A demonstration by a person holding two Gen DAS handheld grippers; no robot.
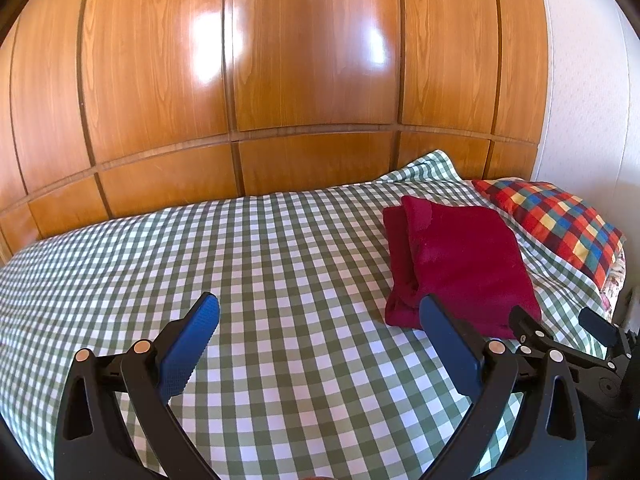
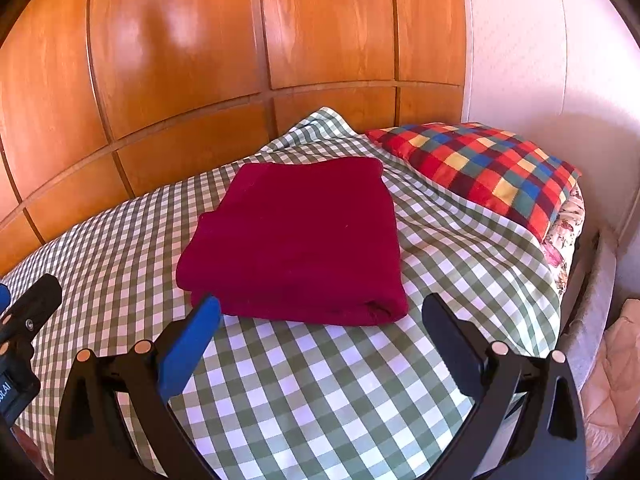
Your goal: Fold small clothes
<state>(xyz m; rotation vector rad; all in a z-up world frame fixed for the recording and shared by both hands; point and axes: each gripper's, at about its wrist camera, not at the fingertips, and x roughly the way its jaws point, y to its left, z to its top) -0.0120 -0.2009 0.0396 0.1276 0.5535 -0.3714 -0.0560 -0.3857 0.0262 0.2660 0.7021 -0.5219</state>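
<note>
— On the bed (image 2: 304, 392), what do you have in front of you?

— A dark red cloth (image 2: 296, 240), folded into a thick rectangle. It lies flat on the green-and-white checked sheet (image 1: 248, 264), toward the head end, and its folded edge faces your right claw (image 2: 320, 312).

— How are your claws set?

— Both wide, and both empty. Your right claw hangs just short of the cloth's near edge; its blue left pad (image 2: 188, 352) overlaps the near corner in the picture, but you cannot tell from here whether it touches. Your left claw (image 1: 318, 312) is over bare sheet, with the cloth (image 1: 460, 264) ahead of it and to its right. The tip of its right finger (image 1: 444, 340) lines up with the cloth's near edge.

— Can you see one claw from the other?

— Yes. From the left wrist view your right claw (image 1: 560, 328) shows at the right edge, near the cloth. From the right wrist view a black part of your left claw (image 2: 28, 312) shows at the left edge.

— What else is around the cloth?

— A pillow (image 2: 480, 168) in red, blue, yellow and green checks lies beyond it, at the head of the bed, near but apart. Shiny wooden panels (image 1: 280, 80) stand behind the bed, and a pale wall (image 2: 520, 60) is on the right.
</note>
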